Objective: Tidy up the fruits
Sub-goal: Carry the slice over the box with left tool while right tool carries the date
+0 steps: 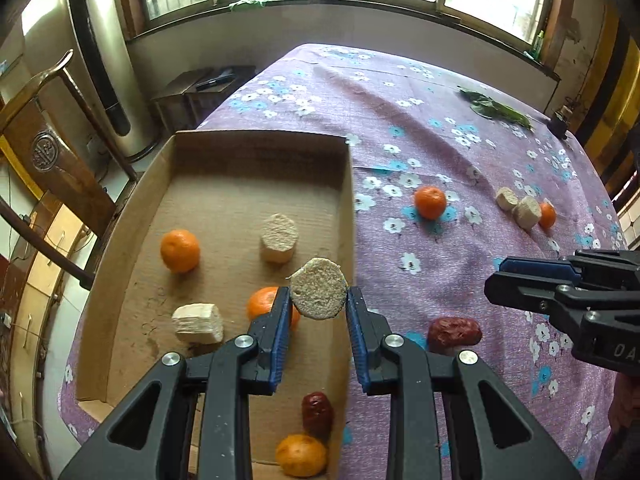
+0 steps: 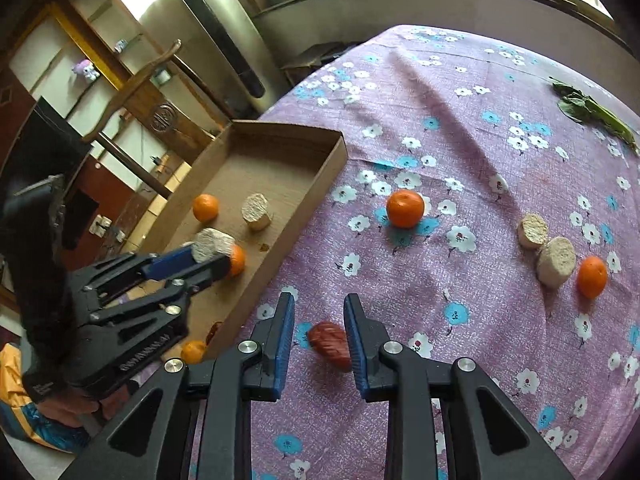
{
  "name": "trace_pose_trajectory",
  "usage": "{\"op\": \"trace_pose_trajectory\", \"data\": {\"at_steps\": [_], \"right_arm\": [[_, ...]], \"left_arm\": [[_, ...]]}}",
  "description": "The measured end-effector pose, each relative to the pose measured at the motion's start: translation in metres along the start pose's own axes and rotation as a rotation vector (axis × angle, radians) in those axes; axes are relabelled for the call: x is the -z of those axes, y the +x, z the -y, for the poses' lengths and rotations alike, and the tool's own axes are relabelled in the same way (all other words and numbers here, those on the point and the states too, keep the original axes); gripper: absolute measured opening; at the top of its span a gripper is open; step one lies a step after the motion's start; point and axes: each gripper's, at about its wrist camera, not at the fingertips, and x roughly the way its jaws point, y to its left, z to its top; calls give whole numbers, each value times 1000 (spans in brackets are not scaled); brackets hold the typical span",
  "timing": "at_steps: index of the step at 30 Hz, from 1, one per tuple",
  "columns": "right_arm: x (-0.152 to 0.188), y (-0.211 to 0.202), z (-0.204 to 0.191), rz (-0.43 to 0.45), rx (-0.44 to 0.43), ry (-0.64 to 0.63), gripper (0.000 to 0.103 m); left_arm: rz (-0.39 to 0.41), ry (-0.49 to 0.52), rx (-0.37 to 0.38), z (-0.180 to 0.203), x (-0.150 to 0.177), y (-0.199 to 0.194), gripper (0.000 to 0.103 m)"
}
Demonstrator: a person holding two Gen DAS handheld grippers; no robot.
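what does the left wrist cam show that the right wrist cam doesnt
Only the left wrist view: the pale chunk lying on the box floor, and a whole red date inside the box.

Only the right wrist view: the red date between the right gripper fingers, and a toy on the shelf.

Both: the cardboard box, the lone tangerine on the cloth, the greens, and the left gripper shut on a round pale slice.

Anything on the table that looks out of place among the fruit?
Yes: a bunch of green leaves lies alone at the far right edge of the tablecloth, away from the oranges and cut pieces. Nothing looks spilled or damaged.
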Motion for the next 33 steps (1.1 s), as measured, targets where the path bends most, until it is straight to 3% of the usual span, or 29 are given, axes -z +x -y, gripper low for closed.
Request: {"op": "trace_pose_trajectory", "data": {"at_steps": [7,9,11,16,17,18,21,23,33], "right_arm": [[19,14,0,-81,46,-34,32],[28,16,-3,-92,41,-43,61],[35,19,-5,-91,53,-45,69],[35,37,-9,-103,56,-36,68],[36,42,-11,-107,61,-51,63],[39,48,-14,-126,73,-72,48],[45,56,-19,-154,97,-126,33],[42,55,-16,-174,82,-110,32],[13,33,-19,-107,-38,-78,32]], "left_arm": [[-8,-32,-7,-21,6,1,27],[-12,-35,-8,-25,7,2,27],[-12,-35,-9,-27,7,1,27],[-11,-34,-10,-30,7,-2,27],[-12,-35,-12,-32,8,-3,27],[-13,-40,-14,-35,8,-4,27],[-15,-58,-26,-46,10,-8,27],[-17,-81,-38,-57,12,-10,27],[-47,-162,-78,-96,26,-14,27]]}}
